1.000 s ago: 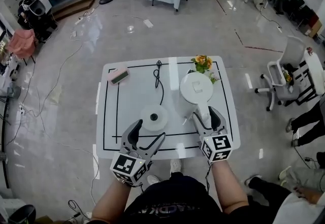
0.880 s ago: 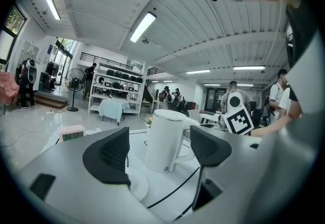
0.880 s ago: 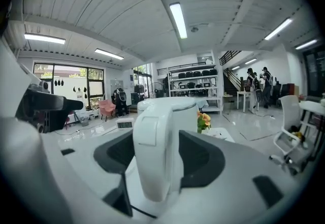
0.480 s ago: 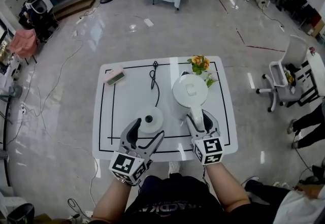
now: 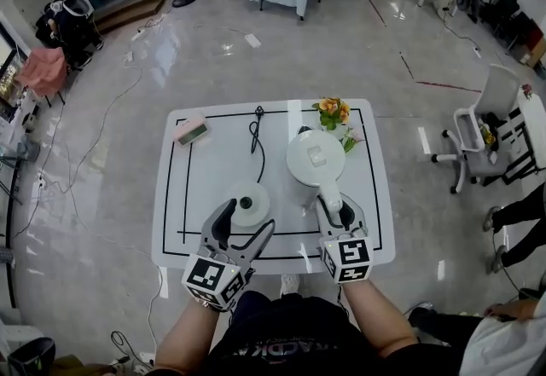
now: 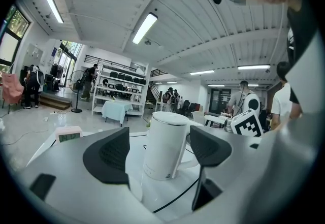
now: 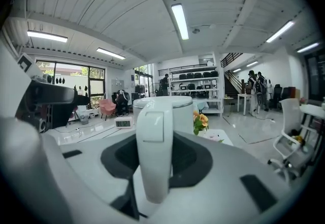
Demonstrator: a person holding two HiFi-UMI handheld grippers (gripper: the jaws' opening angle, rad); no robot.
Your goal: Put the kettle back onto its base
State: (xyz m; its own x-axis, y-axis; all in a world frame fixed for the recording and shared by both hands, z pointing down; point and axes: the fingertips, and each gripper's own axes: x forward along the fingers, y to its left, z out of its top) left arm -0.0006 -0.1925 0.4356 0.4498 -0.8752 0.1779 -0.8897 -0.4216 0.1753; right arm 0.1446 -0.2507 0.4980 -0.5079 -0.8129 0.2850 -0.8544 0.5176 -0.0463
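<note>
Big open workshop, and all the action's on a white table [image 5: 183, 195] with a black outline taped on it.

What I'd worry about: the right gripper [image 5: 336, 211] has just been closing its jaws, and they now look pinched on the handle [image 7: 154, 131] of the kettle [image 5: 316, 159]. All the weight sits out past the jaw tips. On a smooth plastic handle, my guess is the body could sag or twist in the pads as soon as it leaves the table.

The flowers [image 5: 331, 112] stand just beyond the kettle on its far side, so a forward swing might clip them.

The base [image 5: 249, 204] looks light and loose. If the kettle comes down off-centre it could just shove the base along instead of seating, or snag the cord [image 5: 256, 140] trailing off its far side.

The left gripper [image 5: 251, 216] is spread wide with nothing between its jaws, parked right at the near edge of the base. That's handy for steadying it, but it's also in the way if the kettle comes in low.

Layout-wise, the kettle is straight ahead of the right gripper, standing upright on the table with the handle between the jaws. The base is off to that gripper's left, near but not touching the kettle — so a short sideways carry, I reckon.
</note>
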